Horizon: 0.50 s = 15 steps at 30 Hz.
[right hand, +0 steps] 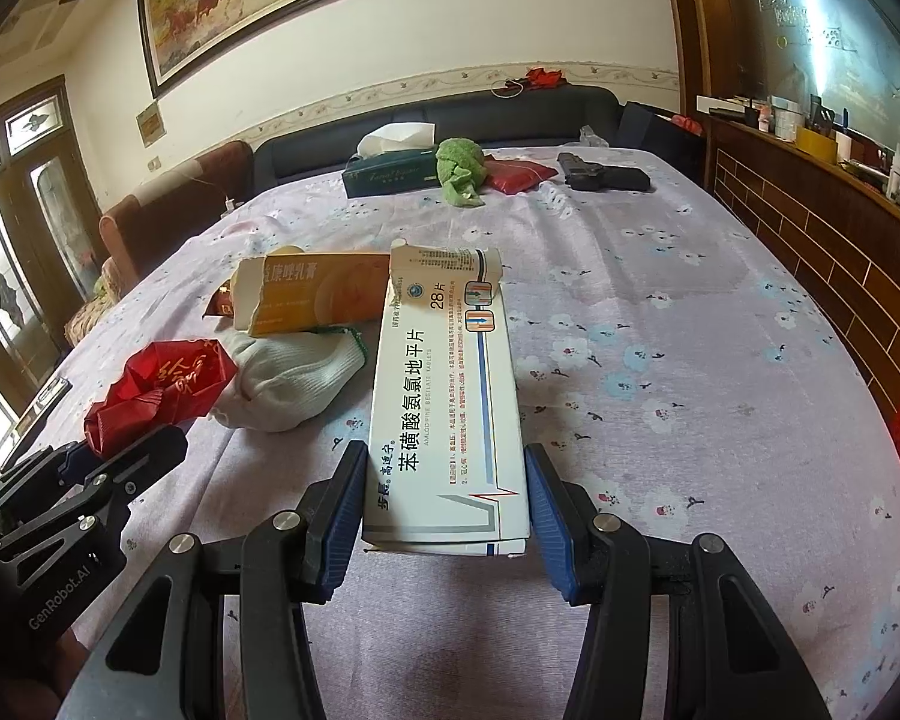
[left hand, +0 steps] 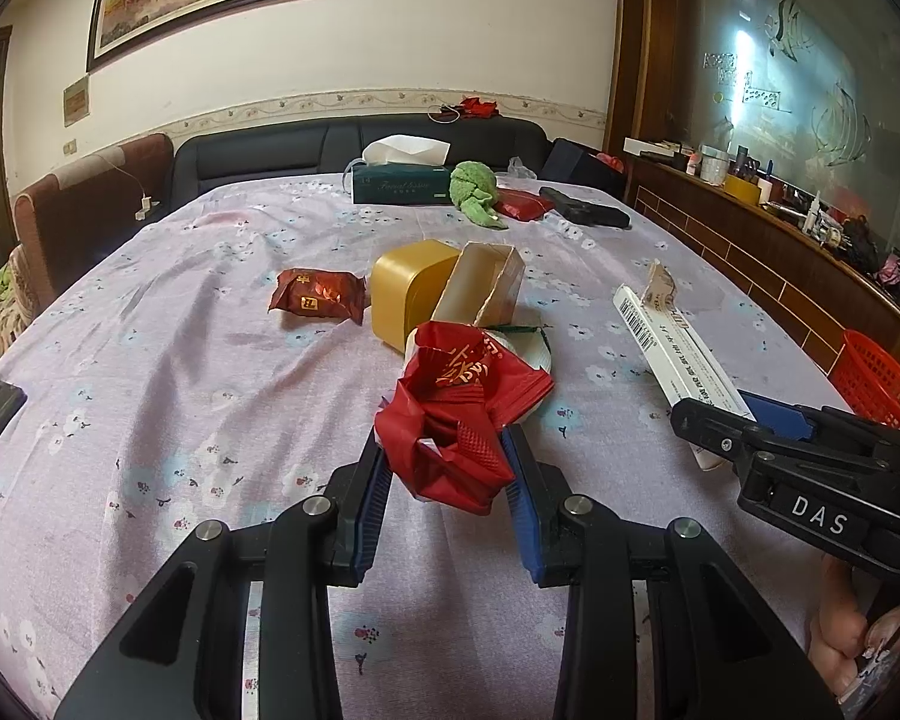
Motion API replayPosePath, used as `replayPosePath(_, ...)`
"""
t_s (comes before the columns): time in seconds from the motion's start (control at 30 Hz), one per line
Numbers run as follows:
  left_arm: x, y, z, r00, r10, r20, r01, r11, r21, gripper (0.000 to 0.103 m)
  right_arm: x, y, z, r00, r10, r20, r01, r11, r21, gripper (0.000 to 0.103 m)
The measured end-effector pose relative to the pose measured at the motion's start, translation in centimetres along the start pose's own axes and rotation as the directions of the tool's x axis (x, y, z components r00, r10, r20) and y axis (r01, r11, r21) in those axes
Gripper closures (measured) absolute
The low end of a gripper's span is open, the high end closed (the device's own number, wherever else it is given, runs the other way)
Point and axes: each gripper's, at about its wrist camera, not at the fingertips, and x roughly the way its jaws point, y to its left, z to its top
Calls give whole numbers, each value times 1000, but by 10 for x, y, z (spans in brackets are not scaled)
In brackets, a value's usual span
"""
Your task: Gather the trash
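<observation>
My left gripper [left hand: 447, 468] is shut on a crumpled red paper wrapper [left hand: 456, 408], which also shows in the right wrist view [right hand: 162, 390]. My right gripper [right hand: 447, 492] is shut on a white medicine box [right hand: 450, 408], which shows in the left wrist view [left hand: 672, 348] too. A torn orange carton [right hand: 312, 294] rests on a white sock [right hand: 294, 378] in the middle of the table. A red snack packet [left hand: 318, 297] lies to the left. A gold box [left hand: 411, 291] stands behind the wrapper.
A red plastic basket [left hand: 870, 384] sits off the table's right edge. At the far end lie a tissue box [left hand: 399, 180], a green cloth [left hand: 474, 189], a red pouch [left hand: 525, 204] and a black toy pistol [left hand: 585, 207]. A wooden counter runs along the right.
</observation>
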Motion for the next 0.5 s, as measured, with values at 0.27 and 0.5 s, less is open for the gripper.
replayPosePath(0.27, 1, 2, 0, 1000, 5, 2, -5, 1000, -1, 68, -1, -1, -1, 1000, -3, 4, 3, 1000, 6, 48)
replayPosePath(0.5, 1, 1, 0, 1000, 4, 2, -4, 1000, -1, 68, -3, -1, -1, 1000, -1, 5, 1, 1000, 7, 48)
